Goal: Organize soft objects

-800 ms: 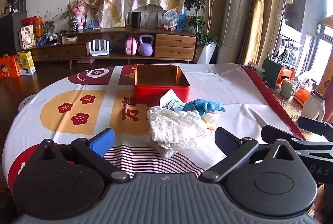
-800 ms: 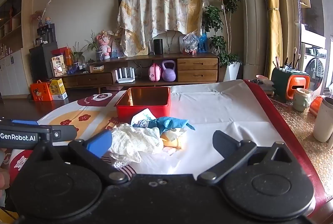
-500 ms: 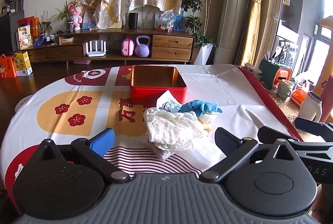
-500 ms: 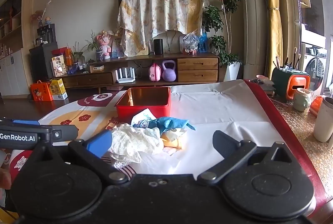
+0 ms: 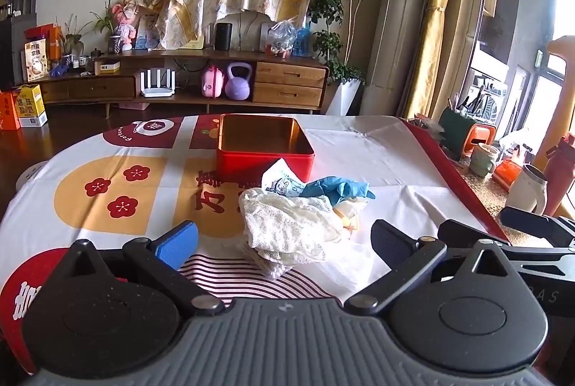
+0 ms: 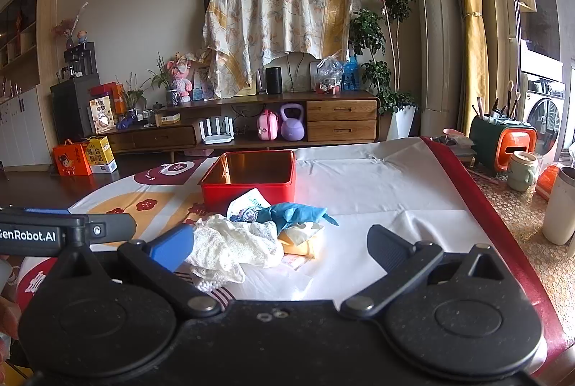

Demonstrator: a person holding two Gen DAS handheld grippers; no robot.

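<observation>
A pile of soft things lies mid-table: a cream lace cloth (image 5: pixel 287 224) (image 6: pixel 233 246), a blue glove (image 5: pixel 337 188) (image 6: pixel 294 212), a white printed pouch (image 5: pixel 280 181) (image 6: pixel 248 206) and a yellowish piece (image 5: pixel 346 213) (image 6: pixel 298 238). Just behind the pile stands an open red tin box (image 5: pixel 264 149) (image 6: pixel 248 179) with nothing in it. My left gripper (image 5: pixel 282 244) hovers open just short of the lace cloth. Beside it, my right gripper (image 6: pixel 278 246) is open too, the pile ahead of its fingers. Neither touches anything.
The round table wears a white printed cloth (image 5: pixel 107 192) with a red border (image 6: pixel 478 206) on the right. Beyond that edge stand a white cup (image 6: pixel 560 206), a green mug (image 6: pixel 521 170) and an orange-green holder (image 6: pixel 503 142). A low cabinet (image 6: pixel 341 120) lines the far wall.
The left view has drifted slightly, so the pile and box sit a little more to the left. The right gripper has held still. Nothing on the table has moved.
</observation>
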